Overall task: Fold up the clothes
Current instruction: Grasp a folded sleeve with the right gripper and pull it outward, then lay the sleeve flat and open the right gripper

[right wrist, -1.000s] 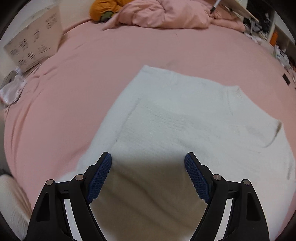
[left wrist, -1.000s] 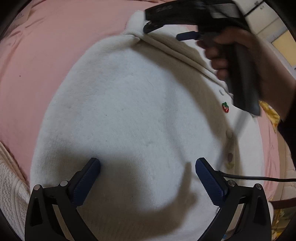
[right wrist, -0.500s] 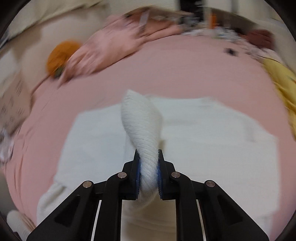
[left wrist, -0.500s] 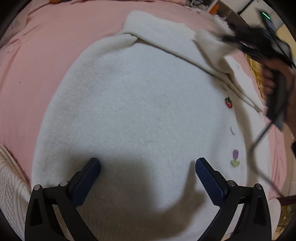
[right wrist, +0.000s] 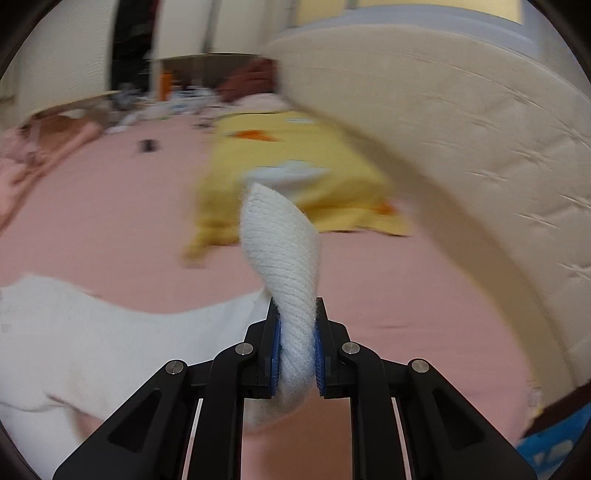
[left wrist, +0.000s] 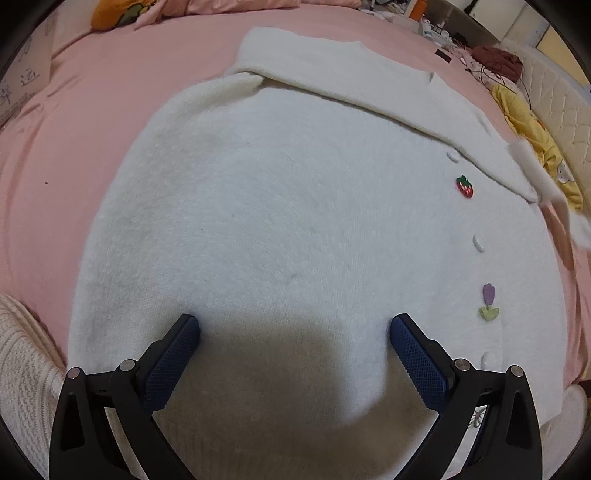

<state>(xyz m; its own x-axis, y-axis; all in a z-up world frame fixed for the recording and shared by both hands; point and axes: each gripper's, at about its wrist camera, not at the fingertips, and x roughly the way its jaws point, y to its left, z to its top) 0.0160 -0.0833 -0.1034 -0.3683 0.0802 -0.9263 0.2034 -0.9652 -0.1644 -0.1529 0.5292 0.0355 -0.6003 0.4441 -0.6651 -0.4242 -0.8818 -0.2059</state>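
A white fuzzy cardigan (left wrist: 295, 221) with a strawberry patch (left wrist: 464, 186) and a tulip patch (left wrist: 489, 302) lies flat on the pink bed sheet (left wrist: 55, 147). My left gripper (left wrist: 295, 328) is open, just above the cardigan's near part. One sleeve (left wrist: 351, 77) lies folded across the top. My right gripper (right wrist: 296, 332) is shut on the ribbed cuff of the other sleeve (right wrist: 284, 243) and holds it lifted off the bed; the blurred cuff also shows in the left wrist view (left wrist: 546, 192).
A yellow garment (right wrist: 295, 155) lies on the sheet near the padded cream headboard (right wrist: 461, 129). A knitted cream item (left wrist: 22, 362) lies at the near left. An orange plush toy (left wrist: 114, 13) and a cardboard box (left wrist: 26, 77) sit at the far left.
My right gripper closed on the sleeve cuff and swung it to the right, out of the left wrist view. The left gripper has stayed still and open.
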